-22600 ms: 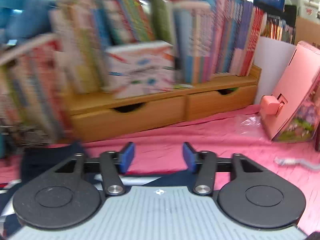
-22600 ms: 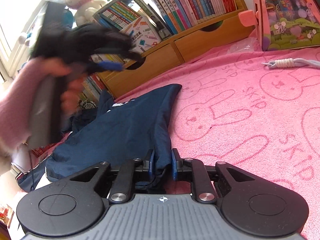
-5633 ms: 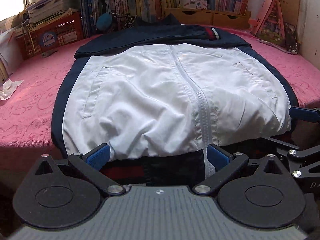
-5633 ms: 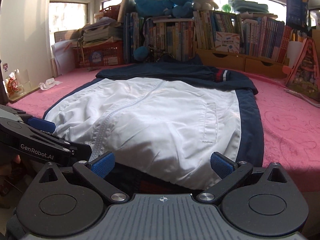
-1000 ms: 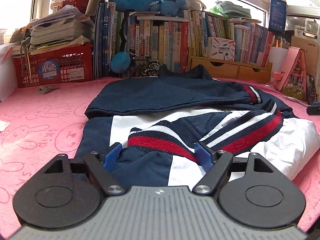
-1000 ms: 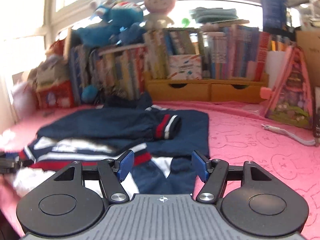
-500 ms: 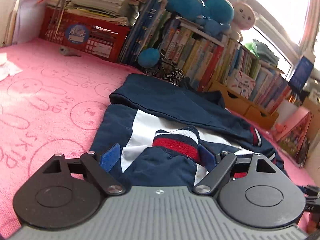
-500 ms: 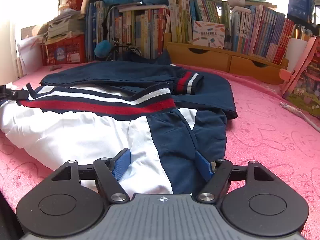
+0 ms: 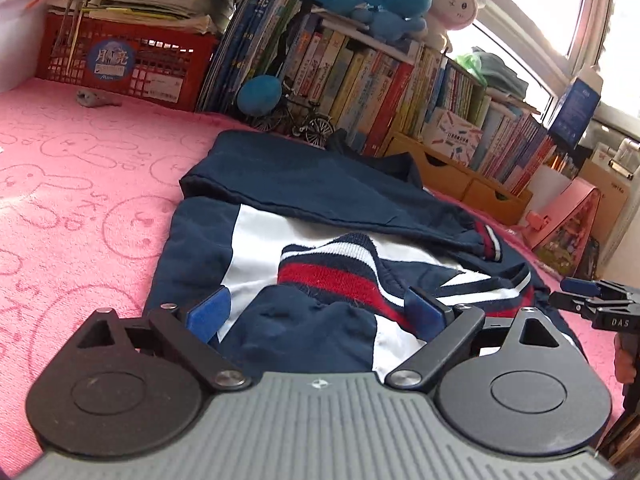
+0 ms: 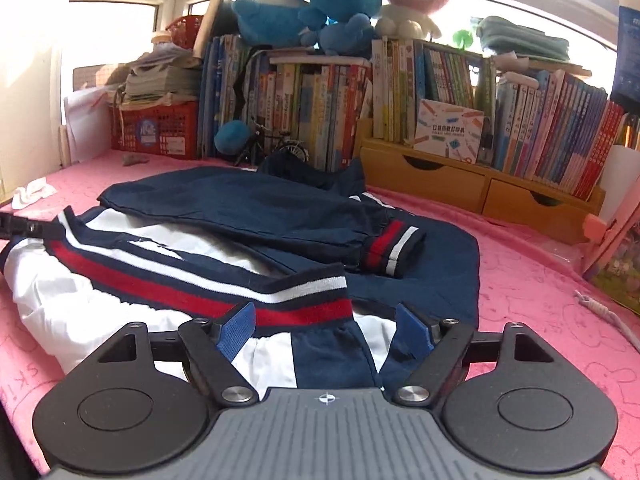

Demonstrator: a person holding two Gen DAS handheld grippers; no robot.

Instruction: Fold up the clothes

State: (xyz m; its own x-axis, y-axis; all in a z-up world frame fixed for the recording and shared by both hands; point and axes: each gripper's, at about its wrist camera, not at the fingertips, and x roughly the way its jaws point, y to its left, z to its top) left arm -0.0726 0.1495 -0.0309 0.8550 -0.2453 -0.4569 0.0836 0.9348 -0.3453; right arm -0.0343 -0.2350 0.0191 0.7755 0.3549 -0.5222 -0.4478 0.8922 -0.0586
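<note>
While the navy, white and red jacket (image 9: 328, 236) lies partly folded on the pink bunny-print blanket (image 9: 80, 184), both grippers sit at its near edge with their jaws spread wide and nothing clamped between them. In the left wrist view, the left gripper (image 9: 316, 312) straddles a bunched lump of navy fabric and the striped knit hem, which is turned up onto the white panel; its blue pads (image 9: 208, 314) flank the cloth, though whether they touch it cannot be told. The right gripper (image 9: 596, 304) shows at the right edge of that view, just beside the jacket's far corner. In the right wrist view, the right gripper (image 10: 326, 328) is over the hem's right end, where the red, white and navy band (image 10: 192, 288) runs leftward across the white lining. One sleeve (image 10: 280, 220) is folded across the jacket, its striped cuff (image 10: 394, 250) resting on navy fabric. Behind the jacket stand a row of books (image 10: 400, 92), wooden drawers (image 10: 480, 188), a red crate (image 10: 156, 128) and plush toys (image 10: 332, 4) on top.
</note>
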